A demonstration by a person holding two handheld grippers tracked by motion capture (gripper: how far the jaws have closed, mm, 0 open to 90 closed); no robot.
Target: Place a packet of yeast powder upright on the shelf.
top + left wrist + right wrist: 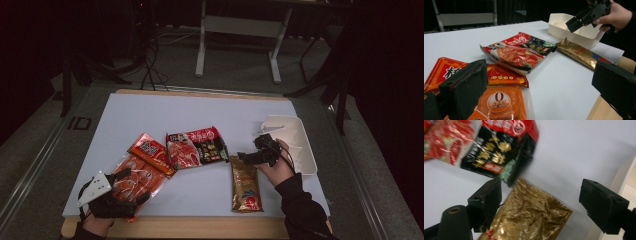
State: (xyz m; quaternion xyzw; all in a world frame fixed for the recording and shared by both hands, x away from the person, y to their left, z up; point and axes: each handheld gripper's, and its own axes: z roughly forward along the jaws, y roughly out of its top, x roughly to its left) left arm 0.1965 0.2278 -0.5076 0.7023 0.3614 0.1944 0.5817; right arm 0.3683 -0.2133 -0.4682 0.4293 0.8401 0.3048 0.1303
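Three food packets lie on the white table top (150, 112). An orange-and-red packet (142, 170) is at the front left, a red-and-black one (196, 146) in the middle, and a gold one (245, 184) at the front right. My left gripper (135, 186) hovers open over the orange packet (499, 100), its jaws wide apart. My right gripper (248, 150) is open above the gold packet's far end (529, 217), with nothing between its fingers (486, 200). The red-and-black packet's corner (486, 147) lies just beyond that jaw gap.
A white tray (300, 150) stands at the right edge, just behind the right hand. The table's wooden front edge (200, 227) runs under both forearms. A desk frame (240, 30) and cables sit on the floor beyond the table.
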